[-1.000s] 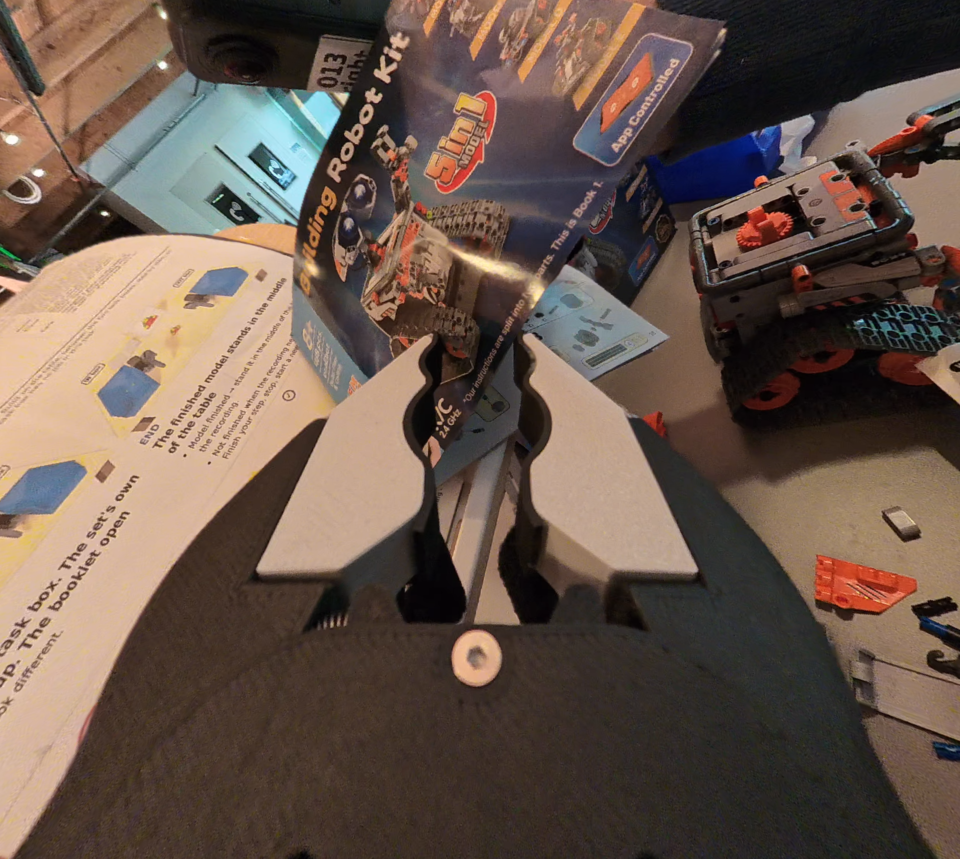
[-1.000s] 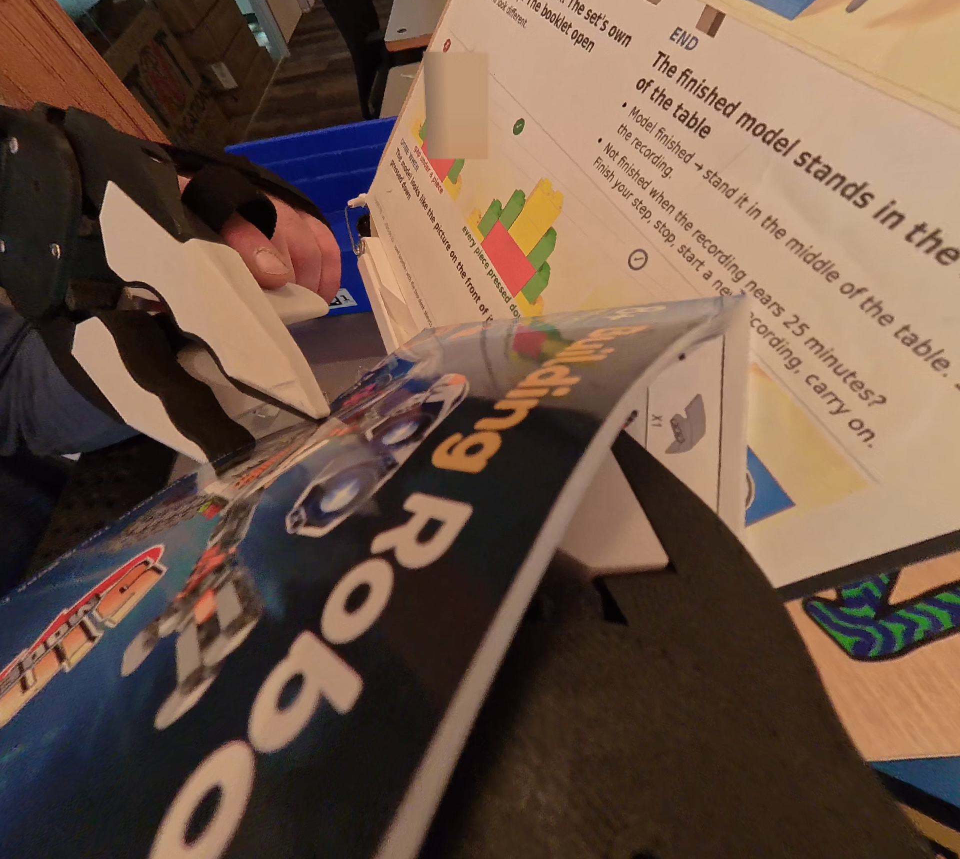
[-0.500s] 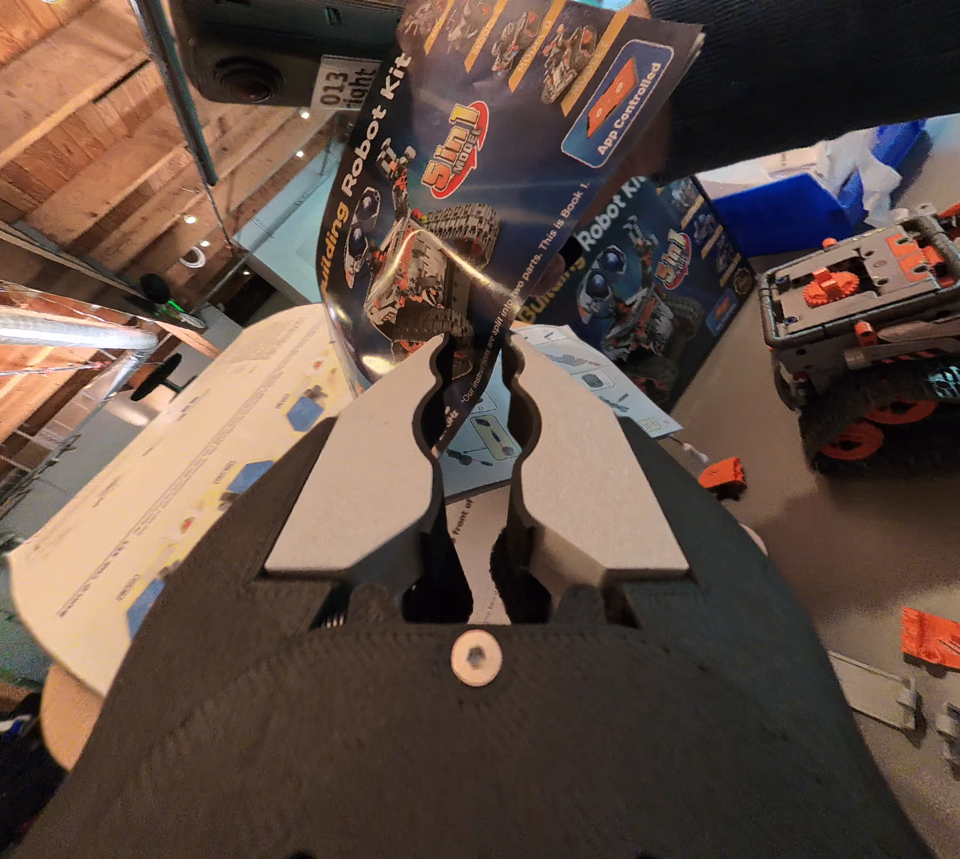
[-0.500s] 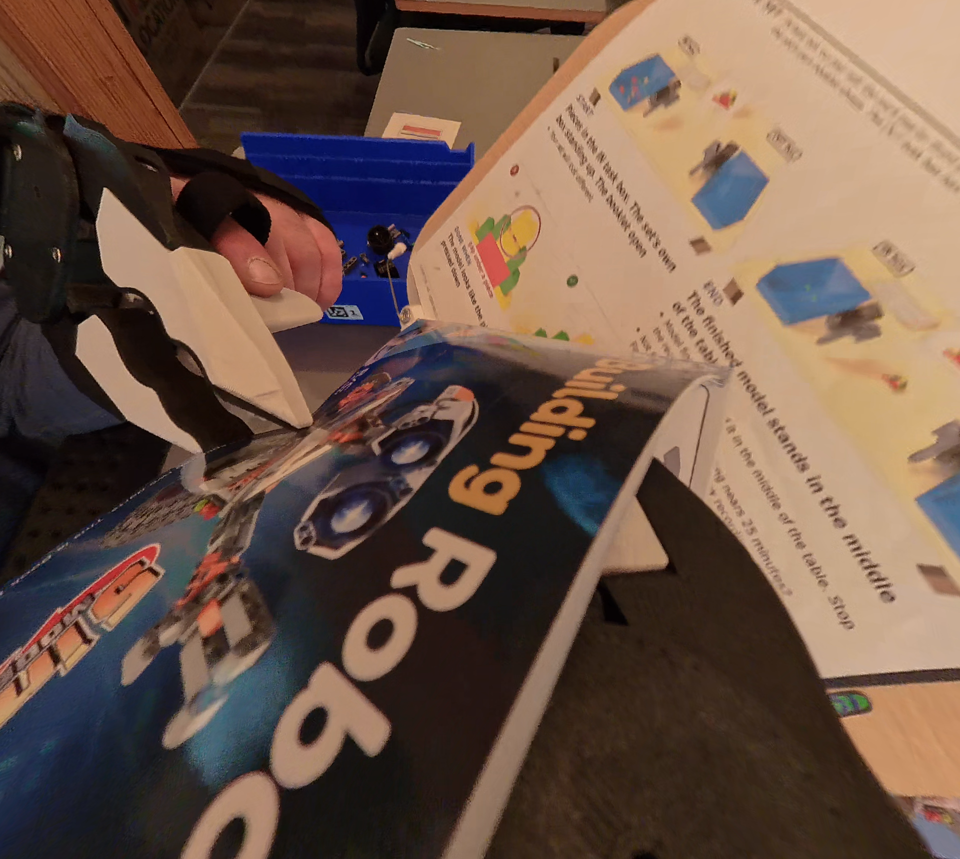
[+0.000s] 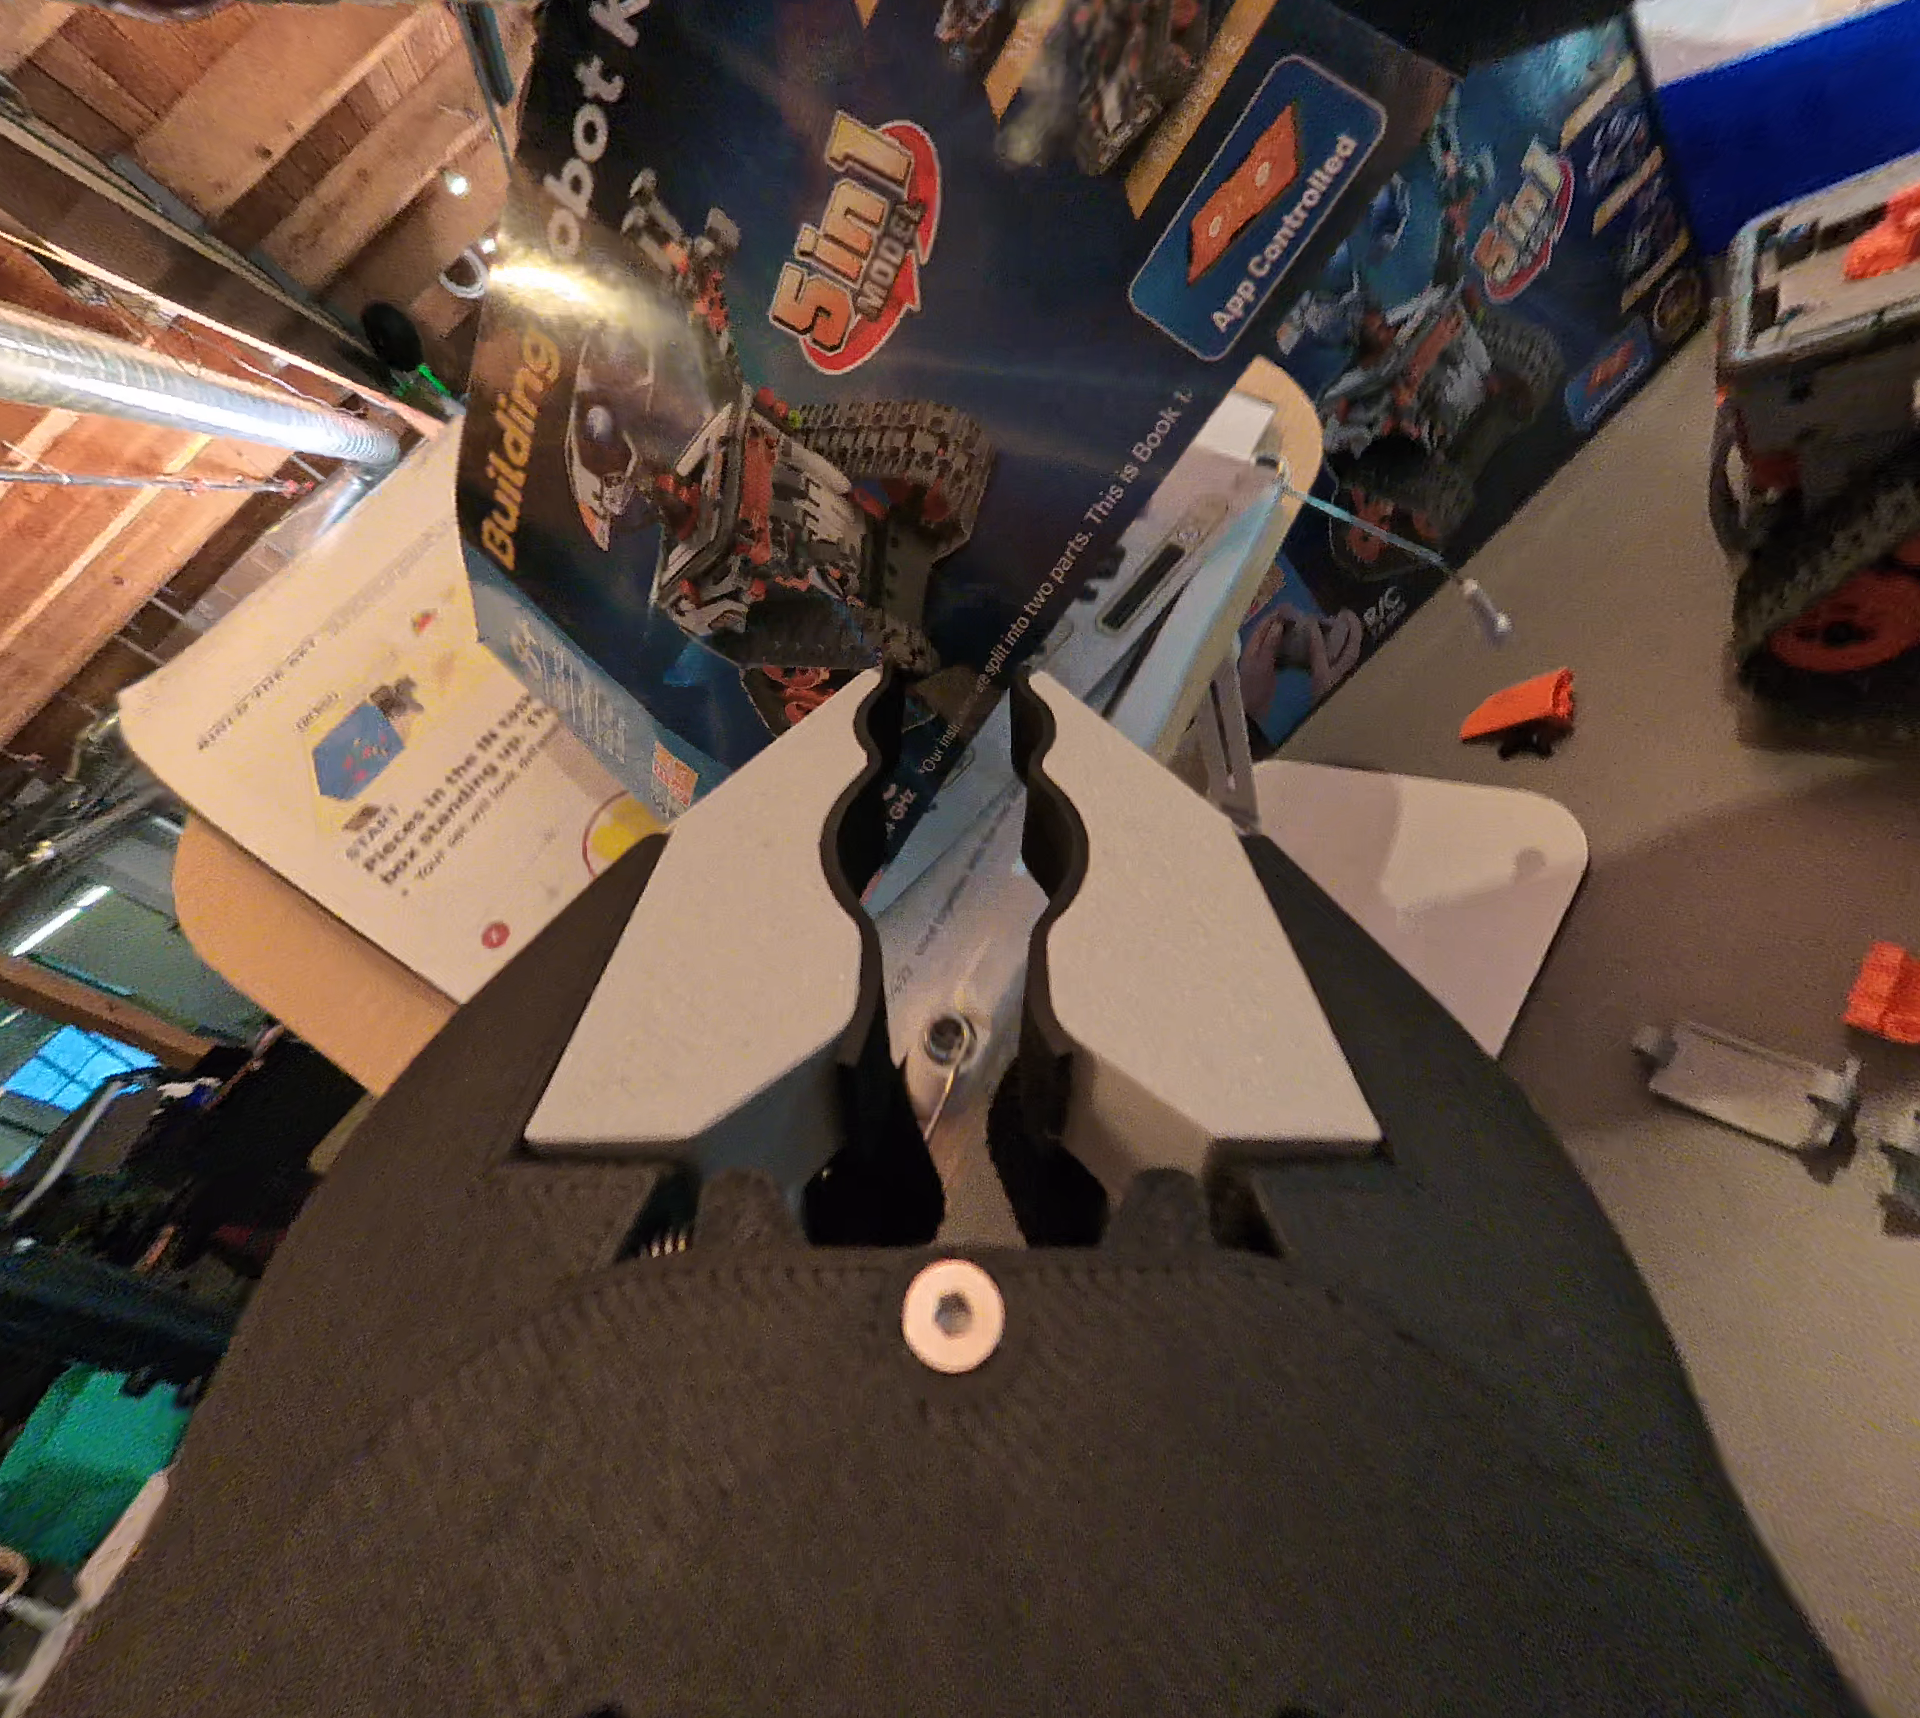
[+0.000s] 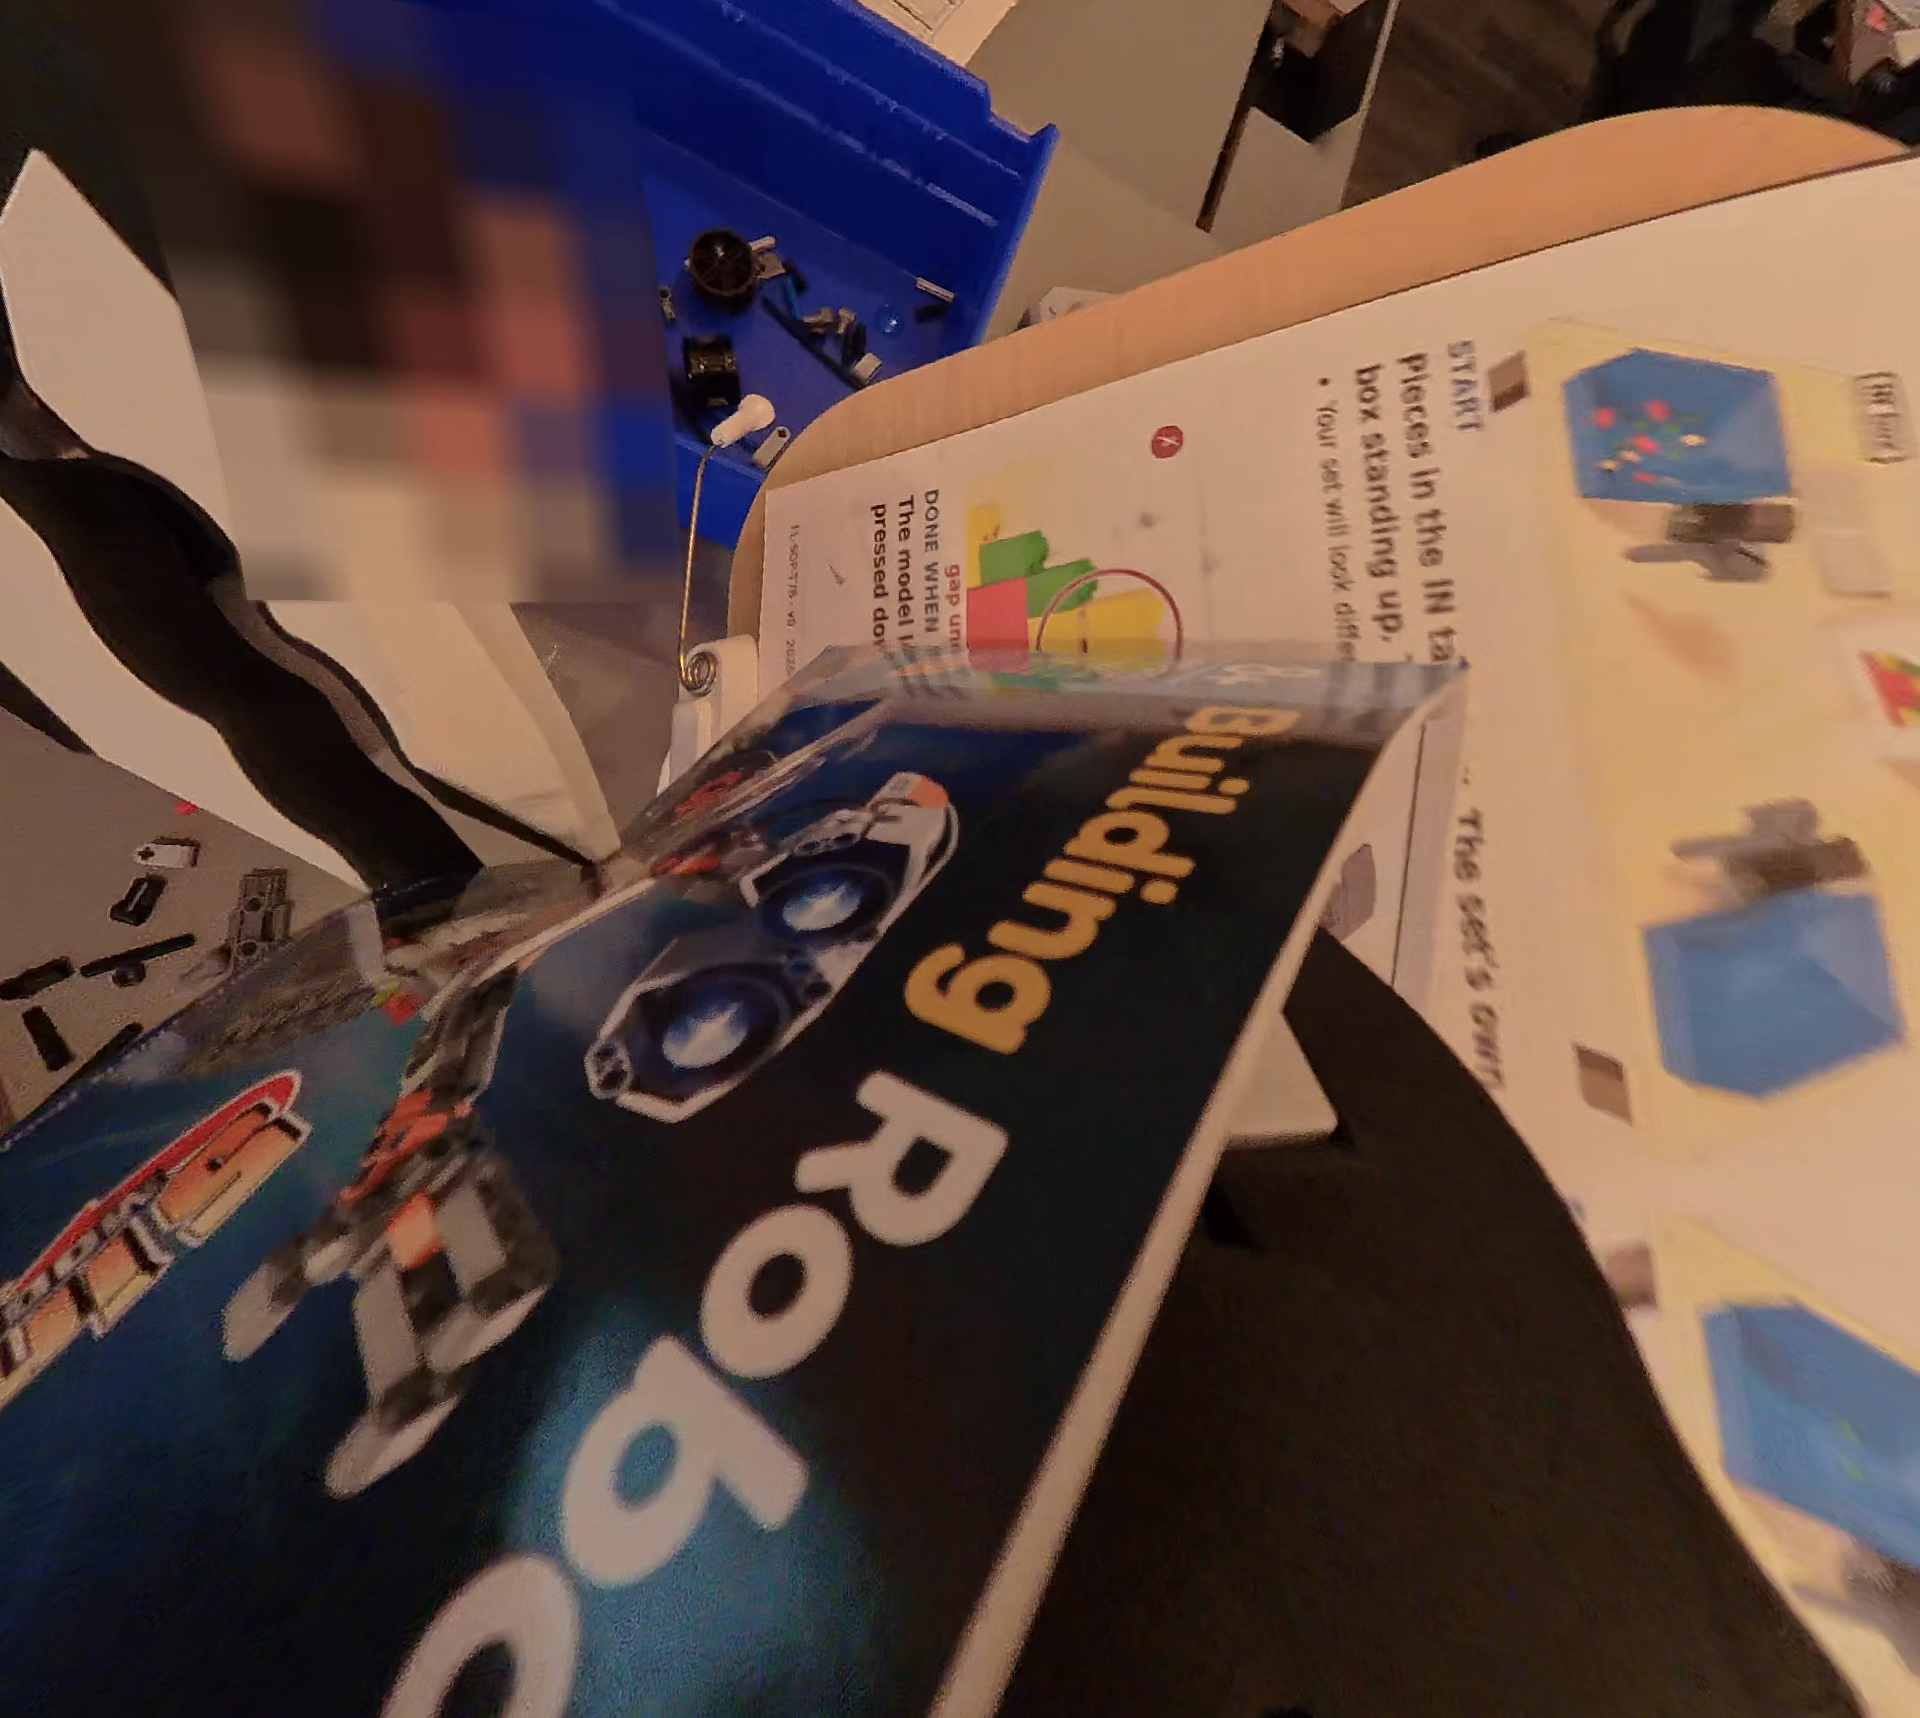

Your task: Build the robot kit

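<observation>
Left wrist view: the left gripper (image 5: 948, 712) is clenched on the lower corner of a glossy dark-blue booklet (image 5: 883, 297), held upright above the grey table (image 5: 1662, 837), with a half-built toy vehicle (image 5: 1829, 463) to the right. Right wrist view: the booklet (image 6: 727, 1201) covers the right gripper's fingers, so I cannot tell its grip; the left gripper (image 6: 592, 858) pinches the booklet's far edge beside a blue bin (image 6: 831, 110).

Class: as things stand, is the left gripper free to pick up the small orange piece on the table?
Probably not: the left gripper is shut on the booklet, though the orange piece lies unobstructed.
</observation>
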`<action>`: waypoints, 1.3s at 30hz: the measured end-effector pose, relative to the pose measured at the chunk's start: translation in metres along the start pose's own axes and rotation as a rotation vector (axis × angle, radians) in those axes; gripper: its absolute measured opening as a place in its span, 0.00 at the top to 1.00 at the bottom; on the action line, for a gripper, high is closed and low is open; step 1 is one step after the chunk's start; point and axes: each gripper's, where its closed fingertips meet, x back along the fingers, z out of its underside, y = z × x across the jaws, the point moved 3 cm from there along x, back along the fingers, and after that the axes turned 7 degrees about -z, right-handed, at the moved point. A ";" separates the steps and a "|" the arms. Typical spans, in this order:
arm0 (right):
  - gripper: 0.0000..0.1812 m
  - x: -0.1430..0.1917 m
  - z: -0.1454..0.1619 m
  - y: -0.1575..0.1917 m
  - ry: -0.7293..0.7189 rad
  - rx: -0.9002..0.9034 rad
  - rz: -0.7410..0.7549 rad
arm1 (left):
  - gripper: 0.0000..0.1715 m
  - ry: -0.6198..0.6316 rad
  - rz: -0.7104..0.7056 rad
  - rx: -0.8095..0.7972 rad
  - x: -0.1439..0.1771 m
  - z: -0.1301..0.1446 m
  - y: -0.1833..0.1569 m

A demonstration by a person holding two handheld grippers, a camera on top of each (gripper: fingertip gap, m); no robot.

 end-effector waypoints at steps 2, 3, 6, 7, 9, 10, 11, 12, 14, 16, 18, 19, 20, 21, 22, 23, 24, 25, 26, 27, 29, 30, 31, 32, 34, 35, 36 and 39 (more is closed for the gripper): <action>0.99 -0.011 0.002 0.002 -0.020 -0.009 -0.045 | 0.89 0.004 0.015 0.019 0.001 0.006 -0.004; 0.99 -0.013 0.004 0.005 -0.026 -0.029 -0.074 | 0.89 0.001 0.030 0.035 0.001 0.007 -0.006; 0.97 -0.012 0.015 0.005 -0.020 -0.137 -0.115 | 0.90 0.014 0.007 0.028 -0.004 0.007 -0.010; 0.95 -0.010 0.019 0.006 -0.006 -0.150 -0.112 | 0.90 0.013 0.011 0.024 -0.006 0.005 -0.013; 0.97 -0.004 0.025 0.007 0.015 -0.167 -0.090 | 0.90 0.009 0.013 0.022 -0.009 0.003 -0.017; 0.95 -0.001 0.027 0.007 0.018 -0.179 -0.083 | 0.90 0.007 0.016 0.021 -0.010 0.001 -0.018; 0.98 0.002 0.029 0.008 0.014 -0.188 -0.081 | 0.90 0.003 0.023 0.027 -0.011 0.000 -0.020; 1.00 0.005 0.031 0.010 -0.004 -0.194 -0.087 | 0.90 -0.008 0.026 0.036 -0.011 -0.002 -0.021; 1.00 0.007 0.037 0.009 -0.034 -0.229 -0.101 | 0.85 -0.020 0.032 0.046 -0.011 -0.003 -0.027; 1.00 0.007 0.041 0.011 -0.061 -0.243 -0.116 | 0.73 -0.027 0.017 0.060 -0.013 -0.001 -0.031; 1.00 0.007 0.042 0.012 -0.072 -0.245 -0.122 | 0.66 -0.026 -0.028 0.057 -0.015 -0.004 -0.029; 1.00 0.006 0.043 0.013 -0.071 -0.247 -0.123 | 0.65 -0.028 -0.061 0.040 -0.015 -0.006 -0.026; 1.00 0.007 0.044 0.013 -0.073 -0.247 -0.123 | 0.67 -0.039 -0.068 0.035 -0.015 -0.009 -0.027; 1.00 0.006 0.044 0.013 -0.075 -0.248 -0.124 | 0.68 -0.046 -0.083 0.029 -0.015 -0.010 -0.027; 1.00 0.006 0.044 0.013 -0.076 -0.250 -0.127 | 0.70 -0.034 -0.103 0.003 -0.018 -0.009 -0.029; 1.00 0.006 0.044 0.013 -0.078 -0.250 -0.130 | 0.71 -0.019 -0.121 -0.039 -0.021 -0.007 -0.031; 1.00 0.006 0.044 0.013 -0.080 -0.250 -0.132 | 0.72 -0.024 -0.155 -0.068 -0.023 -0.009 -0.032; 1.00 0.006 0.044 0.013 -0.082 -0.252 -0.134 | 0.71 -0.050 -0.170 -0.082 -0.025 -0.013 -0.035; 1.00 0.006 0.044 0.013 -0.086 -0.254 -0.137 | 0.70 -0.056 -0.184 -0.104 -0.027 -0.014 -0.038; 1.00 0.006 0.044 0.013 -0.087 -0.256 -0.140 | 0.69 -0.057 -0.206 -0.127 -0.029 -0.013 -0.040; 1.00 0.006 0.044 0.013 -0.088 -0.256 -0.140 | 0.67 -0.065 -0.230 -0.128 -0.034 -0.012 -0.043; 1.00 0.006 0.044 0.013 -0.090 -0.258 -0.141 | 0.69 -0.057 -0.258 -0.132 -0.036 -0.012 -0.041; 1.00 0.006 0.044 0.013 -0.094 -0.262 -0.144 | 0.70 -0.054 -0.292 -0.125 -0.037 -0.014 -0.037; 1.00 0.007 0.044 0.013 -0.096 -0.264 -0.147 | 0.70 -0.056 -0.307 -0.110 -0.039 -0.017 -0.035; 1.00 0.006 0.044 0.013 -0.095 -0.260 -0.147 | 0.72 -0.052 -0.318 -0.095 -0.041 -0.020 -0.033; 1.00 0.007 0.044 0.013 -0.097 -0.262 -0.148 | 0.74 -0.049 -0.326 -0.092 -0.042 -0.020 -0.032; 1.00 0.007 0.044 0.013 -0.100 -0.265 -0.153 | 0.76 -0.051 -0.329 -0.091 -0.041 -0.021 -0.032; 0.84 0.007 0.044 0.012 -0.104 -0.268 -0.156 | 0.84 -0.063 -0.333 -0.088 -0.035 -0.022 -0.031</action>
